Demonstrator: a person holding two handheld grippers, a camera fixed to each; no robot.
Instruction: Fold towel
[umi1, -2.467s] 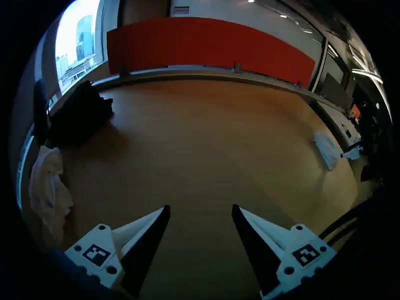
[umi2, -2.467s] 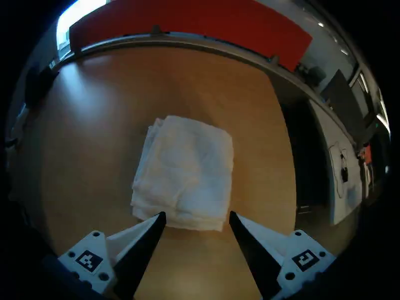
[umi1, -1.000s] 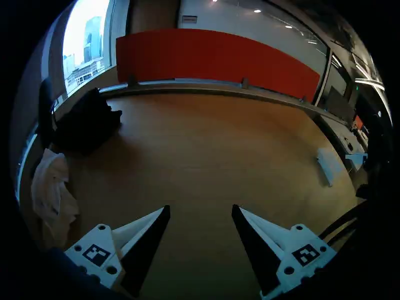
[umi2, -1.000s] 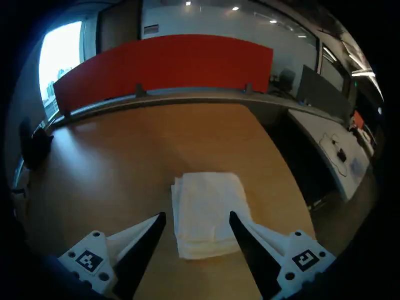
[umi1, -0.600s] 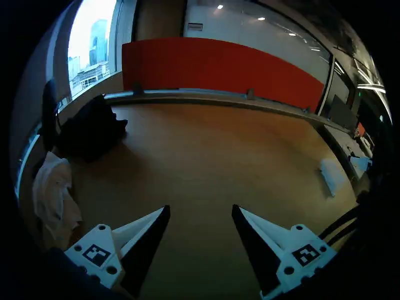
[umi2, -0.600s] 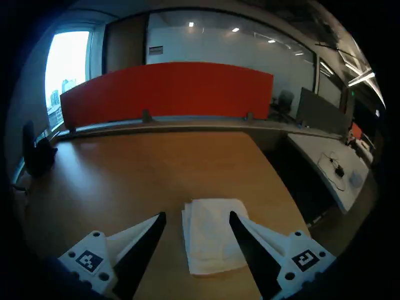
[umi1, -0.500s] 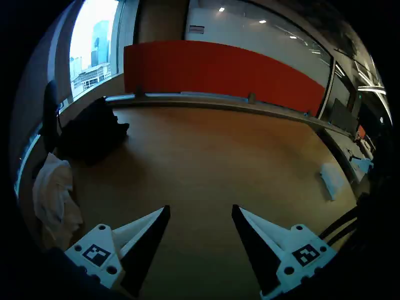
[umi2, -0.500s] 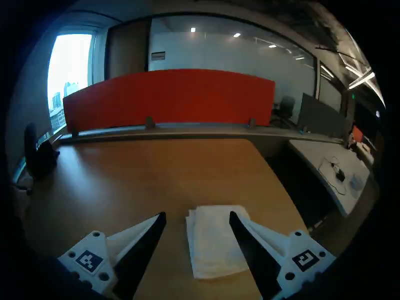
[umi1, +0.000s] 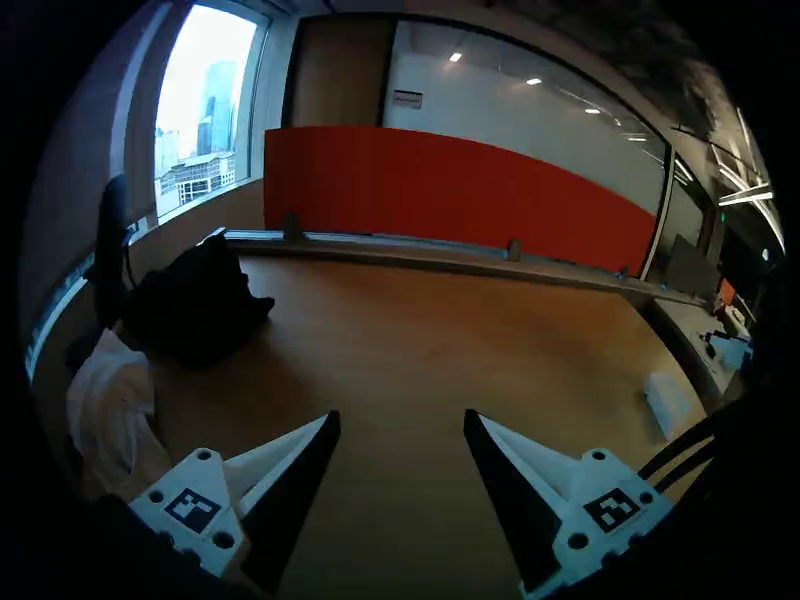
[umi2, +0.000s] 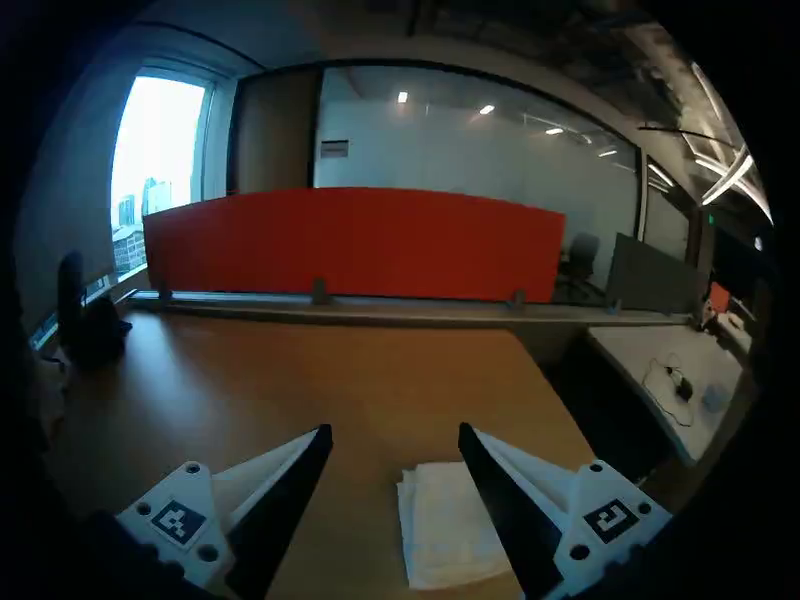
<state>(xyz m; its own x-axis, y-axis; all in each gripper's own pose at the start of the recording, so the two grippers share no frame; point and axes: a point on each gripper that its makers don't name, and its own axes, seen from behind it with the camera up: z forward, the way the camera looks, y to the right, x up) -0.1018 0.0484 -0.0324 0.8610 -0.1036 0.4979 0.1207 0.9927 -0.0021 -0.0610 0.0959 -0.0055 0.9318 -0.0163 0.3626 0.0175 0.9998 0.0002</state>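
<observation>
A white towel (umi2: 445, 523), folded into a thick rectangle, lies on the wooden table (umi2: 300, 390) in the right gripper view. It sits low between my right gripper's (umi2: 396, 445) fingers, which stand open and apart from the cloth. In the left gripper view the same folded towel (umi1: 668, 400) is small at the table's far right edge. My left gripper (umi1: 401, 428) is open above bare wood, with nothing between its fingers.
A black bag (umi1: 195, 300) rests at the table's left side, and a crumpled light cloth (umi1: 110, 415) hangs near it. A red divider panel (umi1: 450, 200) runs along the far edge. Another desk (umi2: 665, 385) stands to the right beyond a gap.
Both grippers have tilted up and drawn back from the table. The folded towel has slid lower and smaller in the right gripper view. Both stay open.
</observation>
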